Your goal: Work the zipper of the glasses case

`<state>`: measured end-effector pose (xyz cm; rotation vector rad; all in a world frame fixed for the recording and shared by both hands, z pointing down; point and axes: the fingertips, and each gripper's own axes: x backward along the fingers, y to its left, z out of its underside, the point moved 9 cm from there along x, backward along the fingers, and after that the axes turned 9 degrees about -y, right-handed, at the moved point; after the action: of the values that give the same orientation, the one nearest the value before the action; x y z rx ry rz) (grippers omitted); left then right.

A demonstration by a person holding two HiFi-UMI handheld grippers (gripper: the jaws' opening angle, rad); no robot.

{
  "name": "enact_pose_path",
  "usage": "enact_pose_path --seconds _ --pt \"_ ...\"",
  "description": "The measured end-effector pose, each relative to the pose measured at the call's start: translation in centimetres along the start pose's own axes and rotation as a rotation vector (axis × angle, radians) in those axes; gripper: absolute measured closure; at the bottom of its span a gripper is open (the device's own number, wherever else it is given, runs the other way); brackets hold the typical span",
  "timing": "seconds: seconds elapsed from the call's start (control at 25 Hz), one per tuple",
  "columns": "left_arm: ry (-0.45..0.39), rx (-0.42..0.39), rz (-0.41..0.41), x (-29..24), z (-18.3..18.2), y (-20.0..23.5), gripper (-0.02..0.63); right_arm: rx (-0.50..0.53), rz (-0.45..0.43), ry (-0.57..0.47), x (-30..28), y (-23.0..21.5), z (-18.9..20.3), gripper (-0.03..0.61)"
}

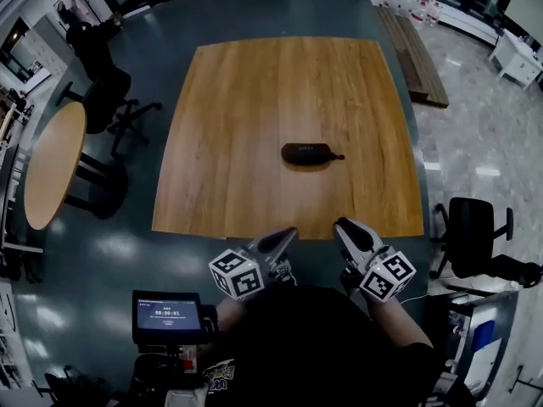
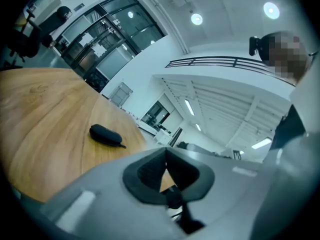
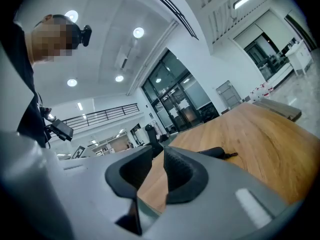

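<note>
Square wooden table (image 1: pixel 254 100), black glasses case (image 1: pixel 310 153) lying alone near its middle

"Where does the top camera sit?"

"On the person's head, facing forward and steeply down. It takes in the whole square light-wood surface (image 1: pixel 254 100), with the left tongs (image 1: pixel 288 234) and right tongs (image 1: pixel 342 225) close below the lens."

"And the other two?"

"One rides on each of those tongs, low by the near edge, looking almost level along its own jaws, which crowd the foreground. Both pictures sit tilted."

"Anything shared?"

"All three catch the small black oval zip case (image 1: pixel 310 153) out on the wood."
</note>
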<state>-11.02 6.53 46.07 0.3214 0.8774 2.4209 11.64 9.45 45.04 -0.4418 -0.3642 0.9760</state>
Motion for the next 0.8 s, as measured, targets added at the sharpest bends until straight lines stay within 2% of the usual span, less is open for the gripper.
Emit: enact_pose_path --seconds 0.12,0.2,0.28,0.4,0.52,0.6,0.72,0.8 --pt "0.004 -0.001 -0.002 0.4 -2.1 2.6 0.612 0.020 0.023 0.022 -3.6 -1.5 0.5 0.495" --pt "-0.006 0.020 -0.023 0.9 -3.1 4.5 0.612 0.078 0.017 0.080 -6.1 -3.0 0.9 0.446" --pt "-0.016 0.054 -0.044 1.2 -3.9 6.1 0.612 0.171 0.005 0.166 -8.7 -5.1 1.3 0.403" --pt "-0.032 0.072 -0.061 1.5 -4.2 7.1 0.612 0.367 -0.041 0.352 -11.8 -9.5 1.7 0.346" --pt "-0.057 0.089 -0.099 1.9 -4.4 7.9 0.612 0.588 -0.130 0.603 -15.8 -14.3 2.2 0.290" --pt "-0.075 0.105 -0.128 2.0 -4.6 8.4 0.612 0.696 -0.215 0.786 -18.7 -16.7 3.0 0.234" --pt "-0.111 0.108 -0.180 1.9 -4.3 8.4 0.612 0.805 -0.380 0.998 -21.8 -18.9 4.9 0.197" --pt "-0.145 0.103 -0.228 1.9 -3.9 7.9 0.612 0.820 -0.478 1.086 -23.0 -19.8 5.9 0.183"
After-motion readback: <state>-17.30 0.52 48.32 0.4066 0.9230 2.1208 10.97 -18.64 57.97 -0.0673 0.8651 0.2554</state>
